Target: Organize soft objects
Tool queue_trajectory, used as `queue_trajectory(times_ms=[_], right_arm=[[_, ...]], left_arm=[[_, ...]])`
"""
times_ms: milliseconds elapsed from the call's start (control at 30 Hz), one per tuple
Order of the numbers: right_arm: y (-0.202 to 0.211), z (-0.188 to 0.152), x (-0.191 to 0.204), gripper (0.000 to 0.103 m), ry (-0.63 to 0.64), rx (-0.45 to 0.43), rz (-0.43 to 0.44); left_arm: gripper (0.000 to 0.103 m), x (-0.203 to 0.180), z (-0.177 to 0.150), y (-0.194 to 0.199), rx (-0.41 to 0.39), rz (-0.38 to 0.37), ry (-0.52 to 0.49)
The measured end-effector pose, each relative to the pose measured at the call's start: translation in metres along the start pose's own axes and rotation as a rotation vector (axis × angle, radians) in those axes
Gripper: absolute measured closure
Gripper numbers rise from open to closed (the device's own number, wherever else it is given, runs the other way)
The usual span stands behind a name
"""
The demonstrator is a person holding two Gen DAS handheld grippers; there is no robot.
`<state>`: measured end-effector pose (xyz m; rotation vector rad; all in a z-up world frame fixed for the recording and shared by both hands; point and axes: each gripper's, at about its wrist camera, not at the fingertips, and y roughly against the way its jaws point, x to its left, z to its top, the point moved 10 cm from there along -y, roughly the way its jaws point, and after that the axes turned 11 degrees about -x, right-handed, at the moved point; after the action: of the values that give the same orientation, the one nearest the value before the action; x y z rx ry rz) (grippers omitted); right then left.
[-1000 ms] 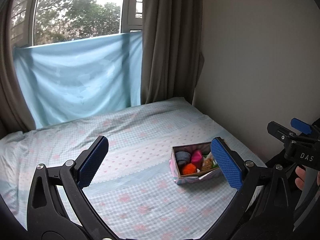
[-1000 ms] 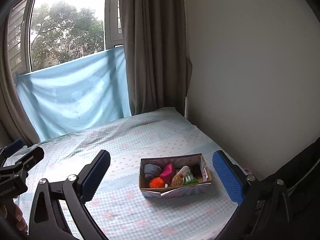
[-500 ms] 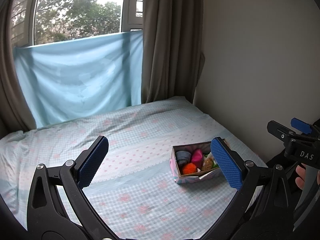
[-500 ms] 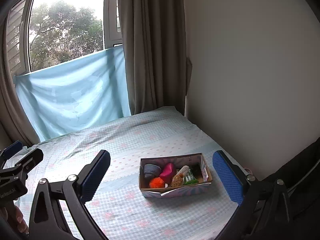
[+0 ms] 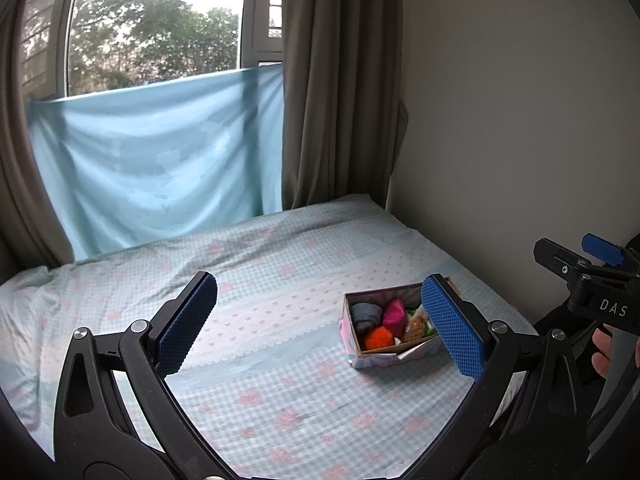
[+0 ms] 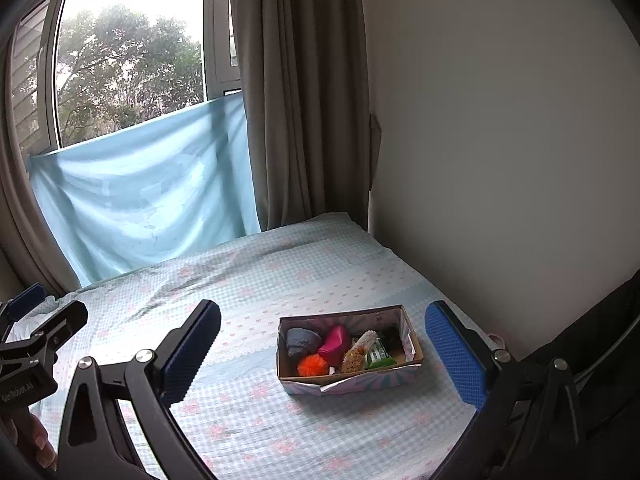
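Note:
A small cardboard box (image 6: pixel 412 341) sits on the bed and holds several soft things: a grey cloth roll (image 6: pixel 301 340), a pink pouch (image 6: pixel 335 343), an orange pompom (image 6: pixel 312 365), a brown fuzzy piece (image 6: pixel 355 356) and a green packet (image 6: pixel 378 356). The box also shows in the left wrist view (image 5: pixel 394 357). My left gripper (image 5: pixel 320 326) is open and empty, held above the bed to the left of the box. My right gripper (image 6: pixel 326 350) is open and empty, held above the bed before the box.
The bed (image 6: pixel 248 296) has a light blue checked sheet with pink flowers. A wall (image 6: pixel 500 140) runs along its right side. Brown curtains (image 6: pixel 304 100) and a blue cloth (image 6: pixel 144 192) hang over the window at the far end.
Both views have shifted very slightly; the box and its contents have not moved. Both grippers stay open.

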<state>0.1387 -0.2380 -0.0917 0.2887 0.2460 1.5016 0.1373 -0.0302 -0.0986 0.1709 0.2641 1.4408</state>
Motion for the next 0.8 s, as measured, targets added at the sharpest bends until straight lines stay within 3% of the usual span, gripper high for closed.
queue_trajectory(times_ms=[800], right_arm=[[-0.007,0.0,-0.006,0.001,-0.004,0.004,0.0]], left_arm=[[0.001,-0.013,0.011,0.002,-0.063,0.027,-0.044]])
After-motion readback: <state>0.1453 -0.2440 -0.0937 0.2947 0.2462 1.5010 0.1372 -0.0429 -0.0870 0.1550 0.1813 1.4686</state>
